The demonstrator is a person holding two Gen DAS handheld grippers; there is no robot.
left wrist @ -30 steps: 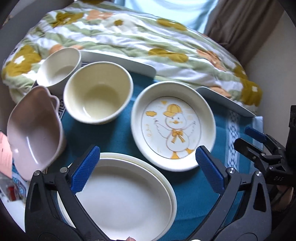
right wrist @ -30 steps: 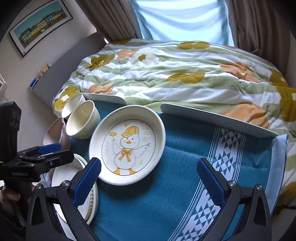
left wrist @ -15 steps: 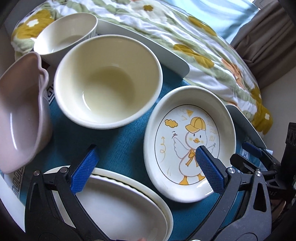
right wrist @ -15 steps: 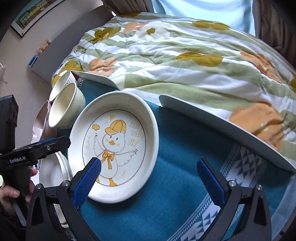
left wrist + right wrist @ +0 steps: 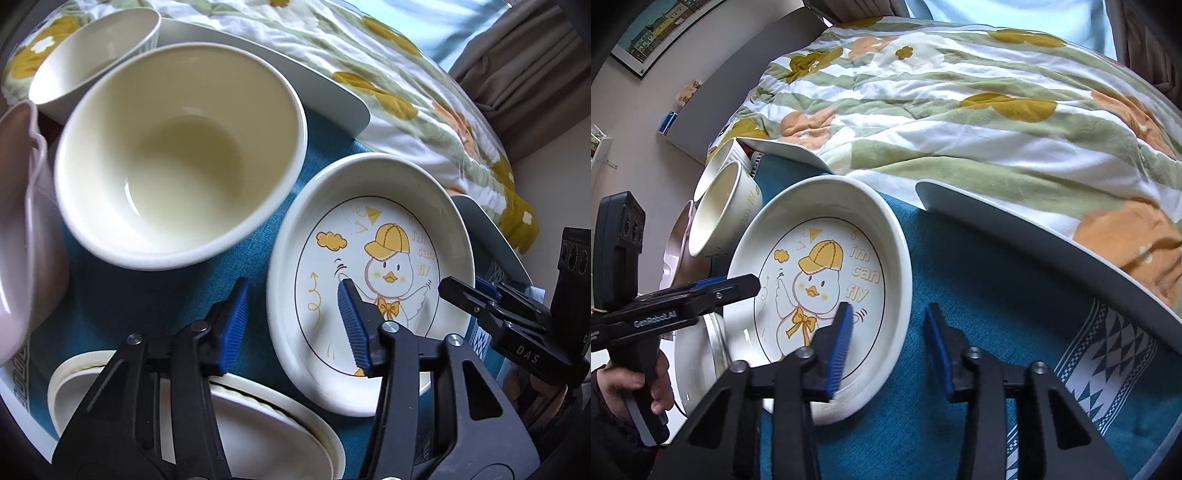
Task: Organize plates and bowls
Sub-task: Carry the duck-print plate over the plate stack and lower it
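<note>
A white plate with a yellow duck picture [image 5: 388, 206] [image 5: 827, 206] lies on the teal cloth [image 5: 129, 295]. My left gripper [image 5: 293, 325] straddles the plate's left rim, one pad inside and one outside. Its jaws are closing and a gap shows at the outer pad. My right gripper [image 5: 890, 347] straddles the opposite rim the same way, jaws closing, pads not pressing. Behind the plate stand a large cream bowl [image 5: 177, 155], a smaller cream bowl [image 5: 92, 48] and a pink handled bowl [image 5: 18, 221]. Two stacked white plates [image 5: 258, 424] lie under the left gripper.
The cloth covers a low table with white tray edges [image 5: 1034, 229] along its far side. A flowered quilt [image 5: 960, 110] on a bed lies just beyond. A person's hand [image 5: 646, 387] holds the left gripper's handle. Bare teal cloth [image 5: 960, 258] stretches right of the duck plate.
Both grippers came down onto the duck plate from either side, and their wide jaws have narrowed around its opposite rims. The dishes have not moved.
</note>
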